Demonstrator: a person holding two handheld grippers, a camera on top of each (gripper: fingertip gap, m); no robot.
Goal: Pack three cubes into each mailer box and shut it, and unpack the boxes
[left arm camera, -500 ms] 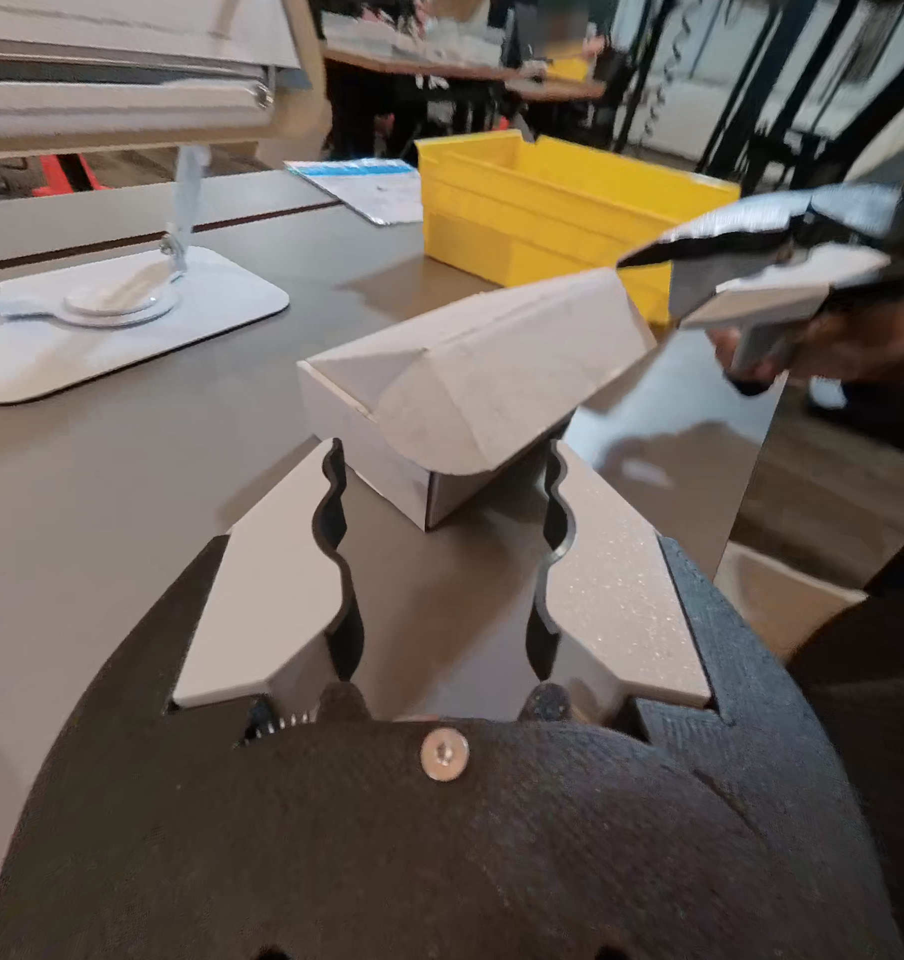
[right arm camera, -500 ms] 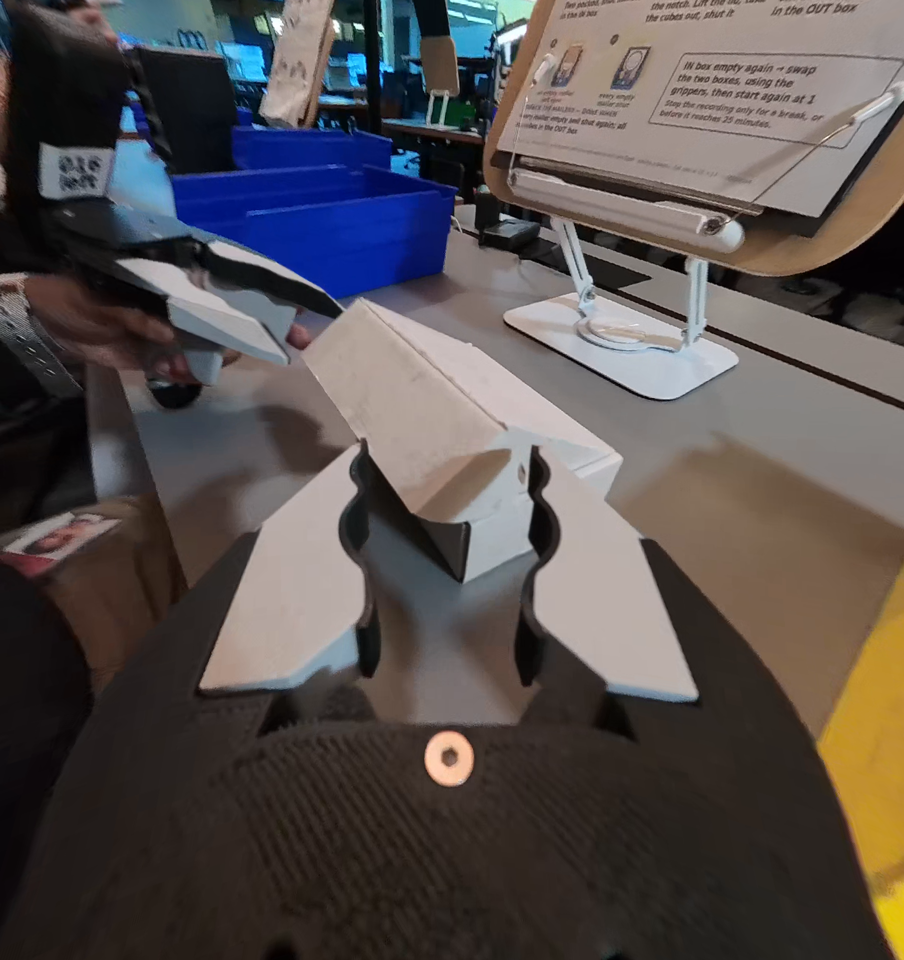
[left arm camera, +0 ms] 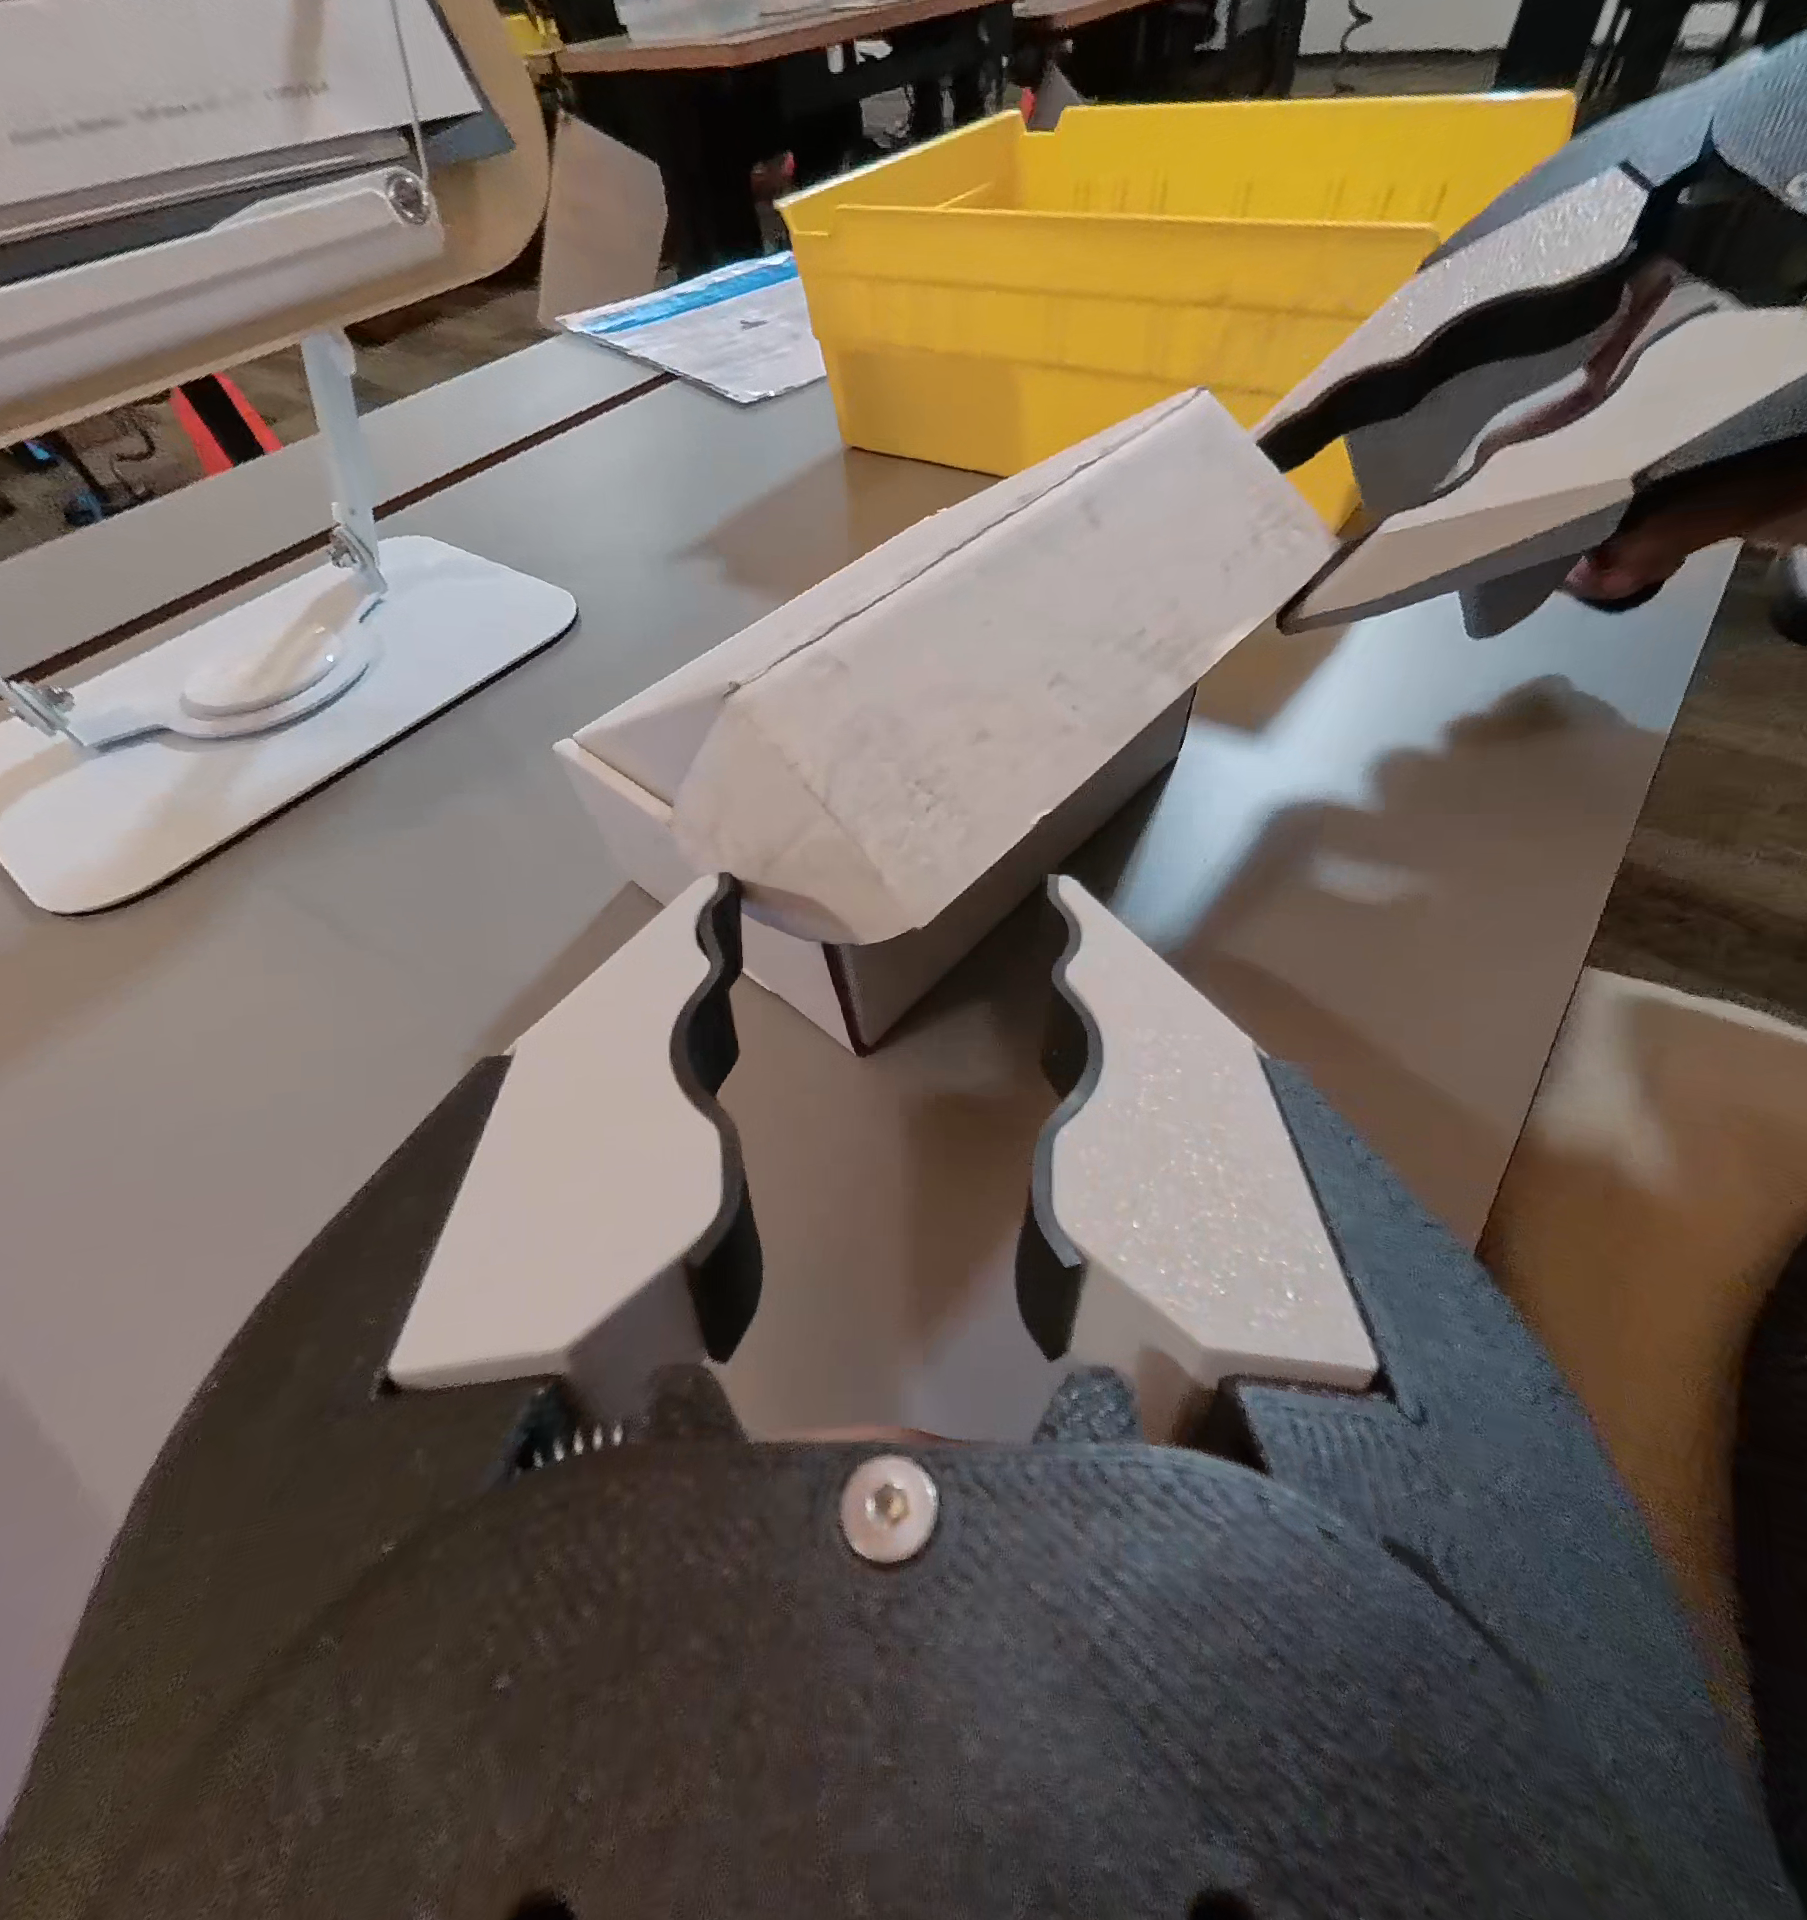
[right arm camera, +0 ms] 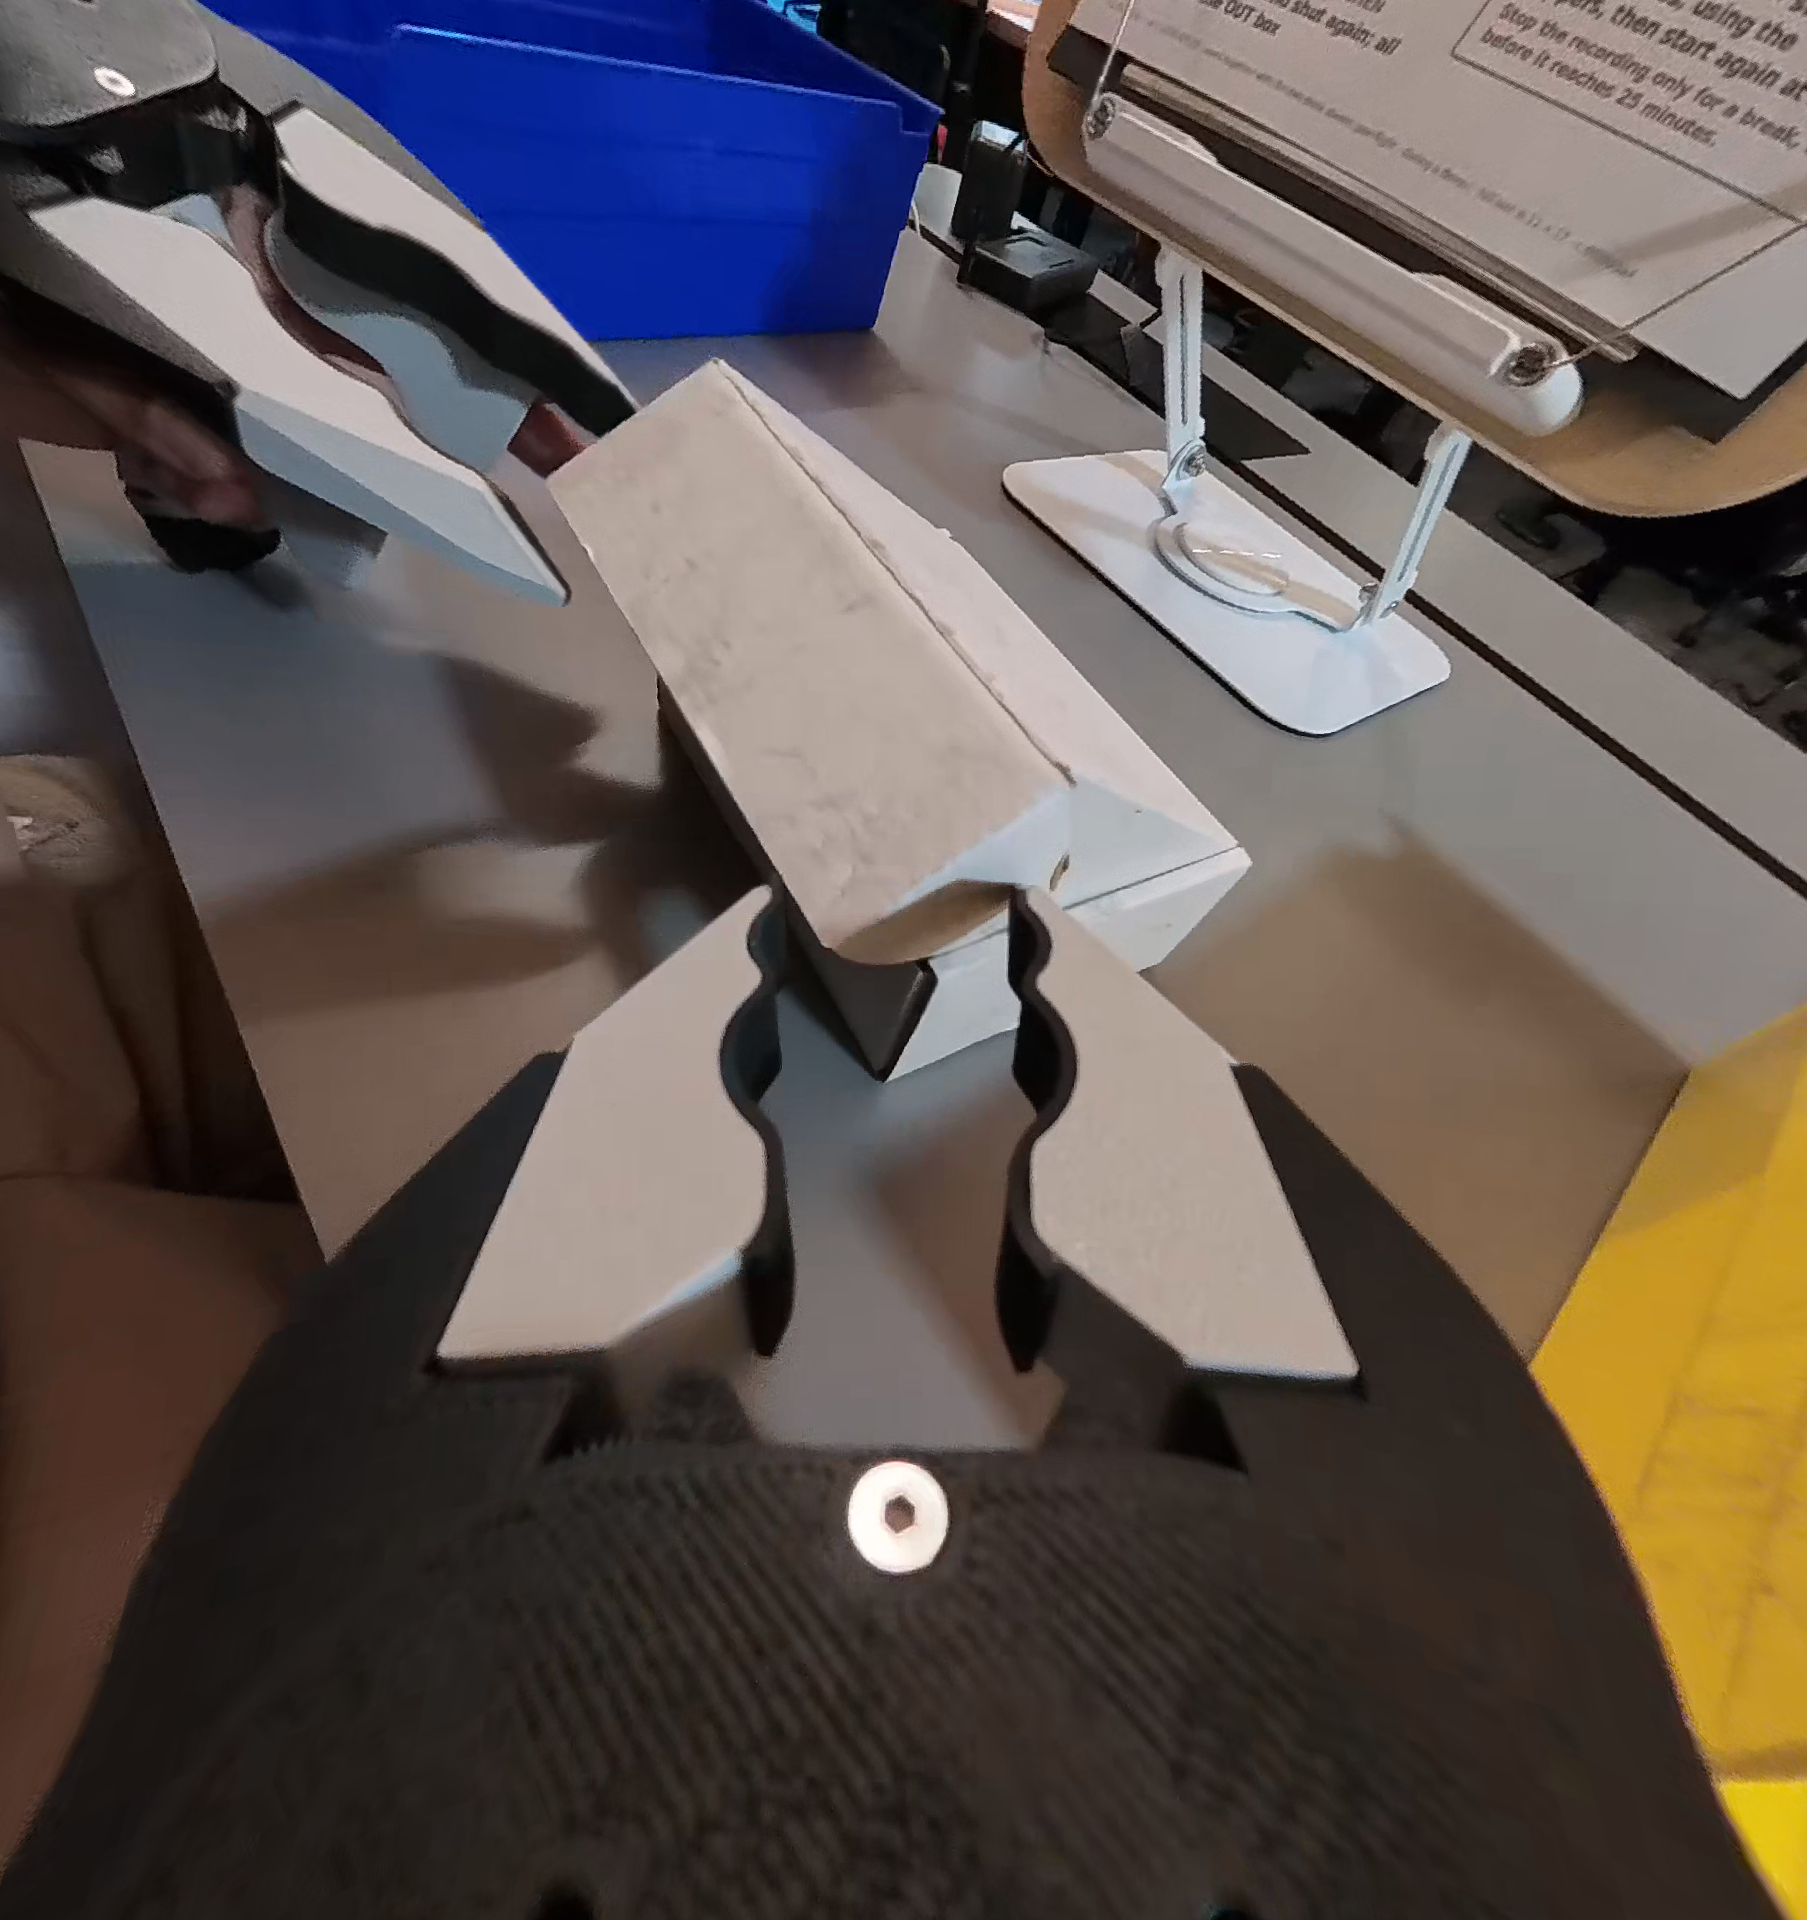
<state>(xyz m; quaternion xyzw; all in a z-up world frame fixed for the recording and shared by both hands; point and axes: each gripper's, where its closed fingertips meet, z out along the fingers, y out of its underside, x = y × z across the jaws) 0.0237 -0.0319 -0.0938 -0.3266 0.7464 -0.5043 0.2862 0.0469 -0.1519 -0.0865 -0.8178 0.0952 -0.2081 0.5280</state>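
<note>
A white mailer box (left arm camera: 650, 821) sits on the grey table (left arm camera: 255, 1039). Its lid (left arm camera: 982, 675) is tilted up at the front over the base. My left gripper (left arm camera: 888, 904) is open, and one end of the lid's front flap lies between its fingertips. My right gripper (right arm camera: 894, 914) is open at the flap's other end, with the box (right arm camera: 1138, 904) and its lid (right arm camera: 826, 707) in front of it. Each gripper also shows in the other's view, the right (left arm camera: 1288, 530) and the left (right arm camera: 587, 504). No cubes are in view, and the inside of the box is hidden.
A yellow bin (left arm camera: 1086, 291) stands behind the box, and a blue bin (right arm camera: 670, 177) stands at the other side. A white document stand (left arm camera: 255, 665) (right arm camera: 1242, 582) is at the back. A printed sheet (left arm camera: 712, 332) lies near the yellow bin. The table's edge (left arm camera: 1605, 883) runs close by.
Both grippers have moved in to the ends of the lid's flap and their jaws have narrowed. The lid stays tilted.
</note>
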